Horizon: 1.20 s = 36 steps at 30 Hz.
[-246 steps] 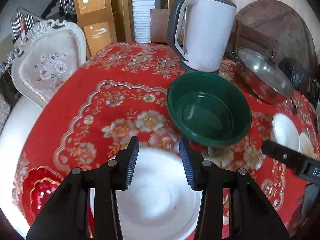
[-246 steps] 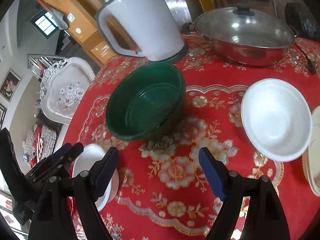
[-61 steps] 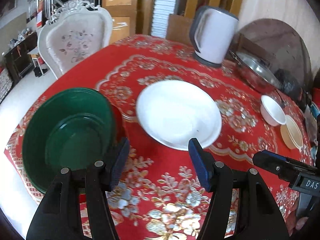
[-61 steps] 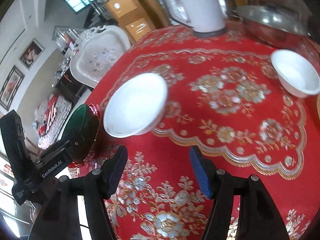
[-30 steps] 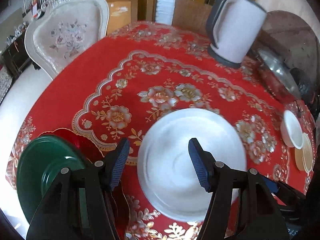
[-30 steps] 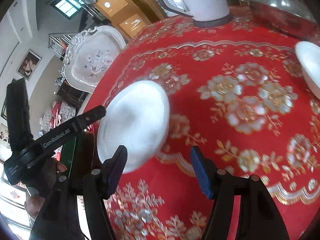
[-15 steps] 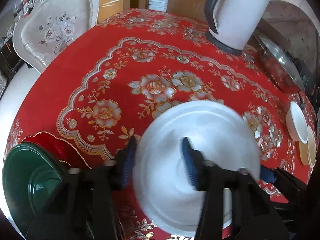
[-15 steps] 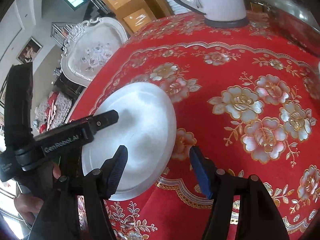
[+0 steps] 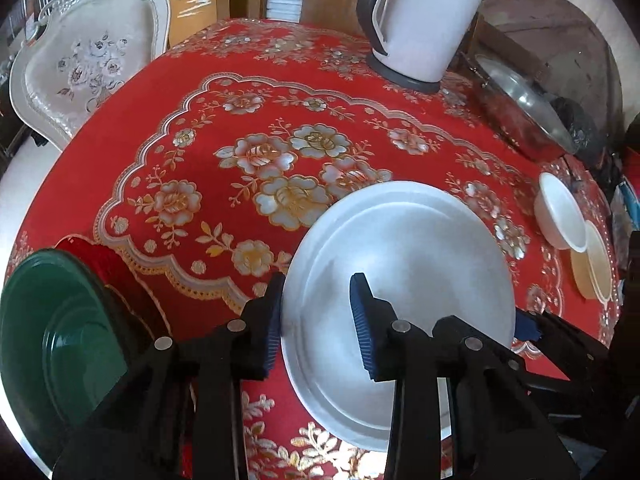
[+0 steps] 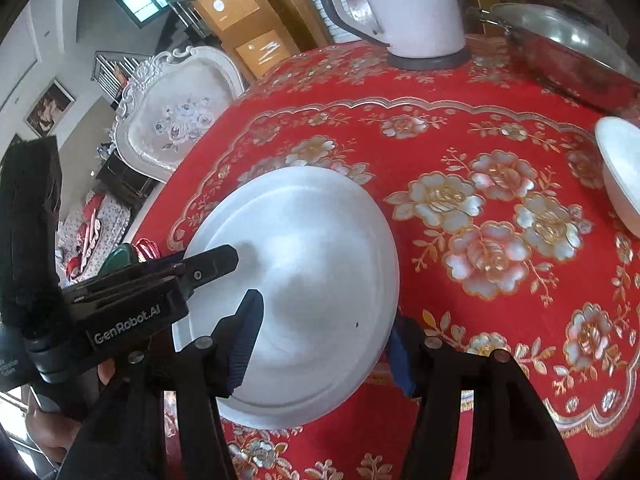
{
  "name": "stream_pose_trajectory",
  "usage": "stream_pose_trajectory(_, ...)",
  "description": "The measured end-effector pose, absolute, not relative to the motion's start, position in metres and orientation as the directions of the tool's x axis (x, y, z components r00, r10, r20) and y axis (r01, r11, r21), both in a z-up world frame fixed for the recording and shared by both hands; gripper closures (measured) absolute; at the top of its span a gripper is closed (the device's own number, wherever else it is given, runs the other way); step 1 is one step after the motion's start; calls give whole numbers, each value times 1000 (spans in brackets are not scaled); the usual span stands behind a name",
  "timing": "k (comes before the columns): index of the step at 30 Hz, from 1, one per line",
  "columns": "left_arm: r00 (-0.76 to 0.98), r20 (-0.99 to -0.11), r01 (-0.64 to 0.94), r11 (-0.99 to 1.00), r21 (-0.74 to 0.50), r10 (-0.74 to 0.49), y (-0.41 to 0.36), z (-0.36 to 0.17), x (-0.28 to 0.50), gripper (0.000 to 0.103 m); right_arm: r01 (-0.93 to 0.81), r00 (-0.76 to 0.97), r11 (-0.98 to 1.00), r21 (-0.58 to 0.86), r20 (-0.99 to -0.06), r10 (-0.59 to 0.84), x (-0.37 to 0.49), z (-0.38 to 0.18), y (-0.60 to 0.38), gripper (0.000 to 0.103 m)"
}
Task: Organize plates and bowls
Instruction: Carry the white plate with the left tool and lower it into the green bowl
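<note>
A large white plate [image 9: 404, 276] lies on the red flowered tablecloth in front of both grippers; it also shows in the right wrist view [image 10: 304, 280]. My left gripper [image 9: 316, 320] has its jaws either side of the plate's left rim, one finger over the plate and one outside it. My right gripper [image 10: 324, 344] straddles the plate's right rim the same way, its far finger partly hidden behind the rim. I cannot tell whether either grip is tight. A green bowl [image 9: 48, 340] sits at the table's left edge.
A white kettle [image 9: 420, 20] stands at the back. A lidded steel pan [image 9: 520, 100] is at the back right. A small white bowl [image 9: 560, 212] and a beige dish [image 9: 592, 264] sit at the right edge. An ornate chair [image 9: 88, 60] stands behind the table.
Both grippers have come in over the white plate. The left jaws have narrowed onto its left rim and the right jaws have slid around its right rim. The plate now looks nearer.
</note>
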State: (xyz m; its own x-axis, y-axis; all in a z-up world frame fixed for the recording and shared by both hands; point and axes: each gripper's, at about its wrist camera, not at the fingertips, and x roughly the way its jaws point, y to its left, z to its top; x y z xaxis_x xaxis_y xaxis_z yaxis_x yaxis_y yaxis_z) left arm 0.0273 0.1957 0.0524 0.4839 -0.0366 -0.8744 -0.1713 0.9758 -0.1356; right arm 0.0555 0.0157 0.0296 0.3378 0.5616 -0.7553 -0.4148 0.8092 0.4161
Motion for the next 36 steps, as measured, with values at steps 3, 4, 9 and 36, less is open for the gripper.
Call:
stream_pose_trajectory(3, 497, -868, -181, 974, -135, -28, 197, 59, 19, 71, -425, 342, 808, 408, -754, 561, 49, 36, 18, 45)
stream_pose_trajectory(4, 503, -864, -184, 974, -134, -24, 200, 62, 14, 71, -429, 343, 808, 405, -754, 560, 47, 38, 20, 44)
stream_pose_trajectory(9, 533, -846, -208, 969, -137, -5, 213, 78, -5, 71, -466, 357, 798, 381, -745, 564, 34, 55, 33, 43)
stream_pose_trajectory(36, 604, -789, -413, 890, -192, 110, 319, 114, -113, 71, -666, 292, 676, 314, -724, 624, -13, 85, 158, 40)
